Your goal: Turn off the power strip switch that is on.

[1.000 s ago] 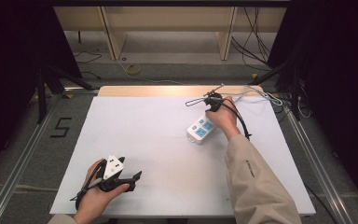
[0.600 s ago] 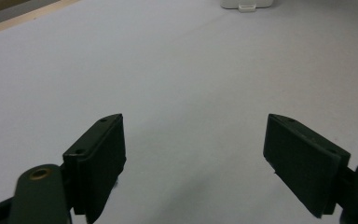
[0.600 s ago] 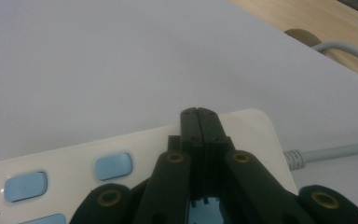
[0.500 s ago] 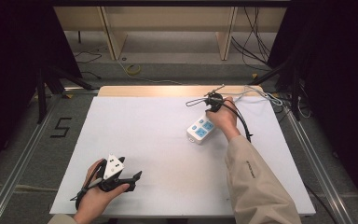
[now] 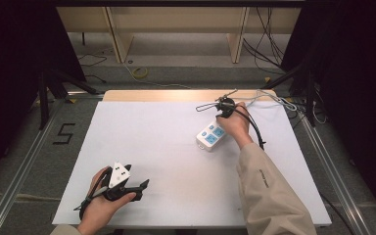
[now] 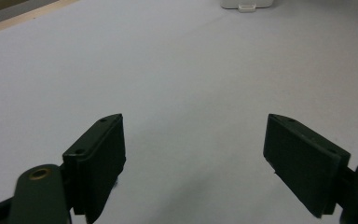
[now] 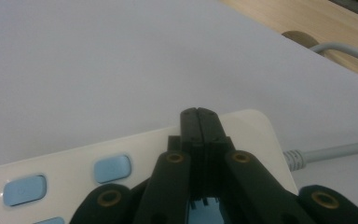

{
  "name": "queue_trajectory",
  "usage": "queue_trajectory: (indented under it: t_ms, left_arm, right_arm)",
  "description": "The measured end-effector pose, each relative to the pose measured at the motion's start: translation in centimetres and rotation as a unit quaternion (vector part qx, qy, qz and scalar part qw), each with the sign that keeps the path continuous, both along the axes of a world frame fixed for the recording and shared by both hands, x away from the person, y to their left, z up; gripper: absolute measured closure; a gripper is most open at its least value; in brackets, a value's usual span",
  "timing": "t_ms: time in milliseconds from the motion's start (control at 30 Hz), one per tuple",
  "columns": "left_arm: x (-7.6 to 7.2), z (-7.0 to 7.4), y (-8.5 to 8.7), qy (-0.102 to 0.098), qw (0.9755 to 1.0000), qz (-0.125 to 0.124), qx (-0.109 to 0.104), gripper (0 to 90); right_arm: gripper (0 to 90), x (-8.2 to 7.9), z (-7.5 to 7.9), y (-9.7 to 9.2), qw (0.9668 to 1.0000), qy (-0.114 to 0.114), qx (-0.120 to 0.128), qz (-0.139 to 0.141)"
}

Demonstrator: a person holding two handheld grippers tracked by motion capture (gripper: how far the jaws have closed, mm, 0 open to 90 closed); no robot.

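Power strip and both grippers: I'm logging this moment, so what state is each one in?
Power strip: flat on the white table, sockets facing up, grey cord attached.
Left gripper: open, jaws wide apart with nothing between them, near the table's front edge.
Right gripper: shut, jaws pressed together over the power strip's cord end; whether they touch it, I cannot tell.

Power strip (image 5: 211, 136) white w/ light-blue buttons; its cable (image 7: 335, 150) pale grey. Table (image 5: 166, 147) white, far edge bare wood. Both grippers' jaws black; sleeve (image 5: 269, 196) beige.
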State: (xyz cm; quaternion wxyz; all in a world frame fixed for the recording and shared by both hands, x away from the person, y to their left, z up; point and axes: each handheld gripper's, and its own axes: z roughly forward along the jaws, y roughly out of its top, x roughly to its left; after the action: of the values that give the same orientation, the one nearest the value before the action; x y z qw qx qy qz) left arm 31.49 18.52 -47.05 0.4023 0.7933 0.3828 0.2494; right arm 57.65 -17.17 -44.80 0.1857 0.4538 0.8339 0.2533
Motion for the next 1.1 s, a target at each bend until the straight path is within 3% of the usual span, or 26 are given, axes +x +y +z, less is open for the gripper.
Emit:
queue_trajectory:
  t_ms: [167,233,533,1100]
  left_arm:
    - [0.0,0.0,0.0,0.001,1.0,0.0,-0.001,20.7]
    - [0.0,0.0,0.0,0.002,1.0,0.0,-0.001,20.7]
    - [0.1,-0.1,0.0,0.002,1.0,0.001,-0.001,20.7]
    - [0.1,-0.1,0.0,0.003,1.0,0.004,-0.002,20.7]
  right_arm:
    - [90.0,0.0,0.0,-0.1,1.0,0.0,0.003,0.0]
    - [90.0,0.0,0.2,-0.2,0.9998,-0.007,0.015,-0.005]
    - [90.0,-0.6,0.4,-0.8,0.9998,-0.016,0.011,0.004]
    - [90.0,-2.9,1.4,-2.1,0.999,-0.032,0.028,0.013]
